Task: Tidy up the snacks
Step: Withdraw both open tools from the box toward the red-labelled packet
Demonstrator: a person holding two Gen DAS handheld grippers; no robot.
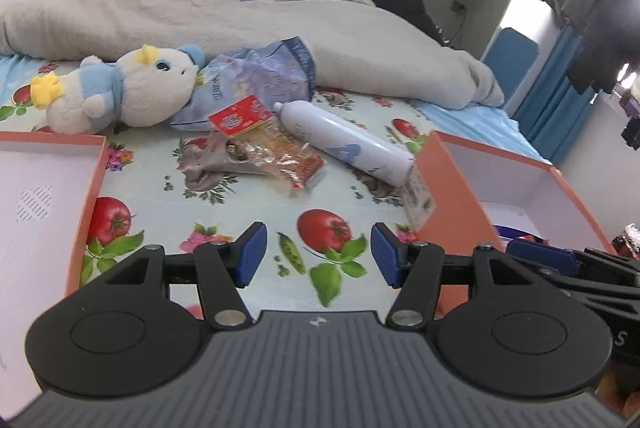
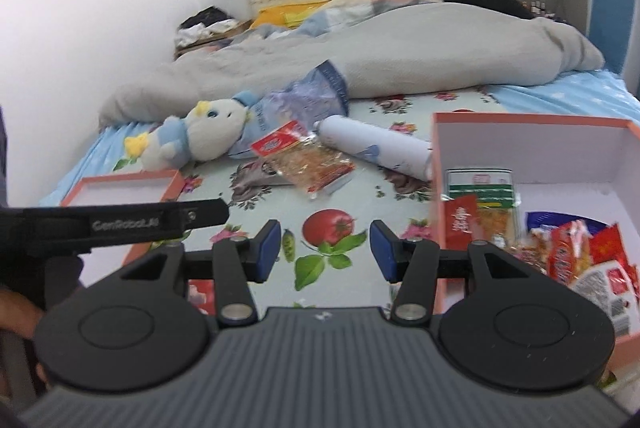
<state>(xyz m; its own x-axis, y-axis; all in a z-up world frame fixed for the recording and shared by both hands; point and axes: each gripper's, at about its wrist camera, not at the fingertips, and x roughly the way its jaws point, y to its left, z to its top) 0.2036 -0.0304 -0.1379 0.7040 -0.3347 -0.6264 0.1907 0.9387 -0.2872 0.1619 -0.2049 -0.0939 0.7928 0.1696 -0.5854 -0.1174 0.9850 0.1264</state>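
A clear snack packet with a red label [image 1: 264,144] [image 2: 308,158] lies on the tomato-print sheet, with a grey packet [image 1: 212,158] under it and a crumpled pale blue bag [image 1: 260,80] [image 2: 308,96] behind. My left gripper [image 1: 316,254] hangs open over the sheet, well short of the packets, nothing between its blue pads. My right gripper [image 2: 324,248] is open too and holds nothing. An orange box [image 2: 440,156] [image 1: 444,184] on the right holds several snack packets [image 2: 576,252]. The left gripper's body [image 2: 120,222] shows at the left of the right wrist view.
A white bottle [image 1: 348,142] [image 2: 380,146] lies beside the packets against the box's corner. A plush toy [image 1: 128,88] [image 2: 200,136] rests at the left. An orange lid [image 1: 86,212] [image 2: 120,184] sits at the near left. A grey duvet [image 1: 240,24] lies heaped behind.
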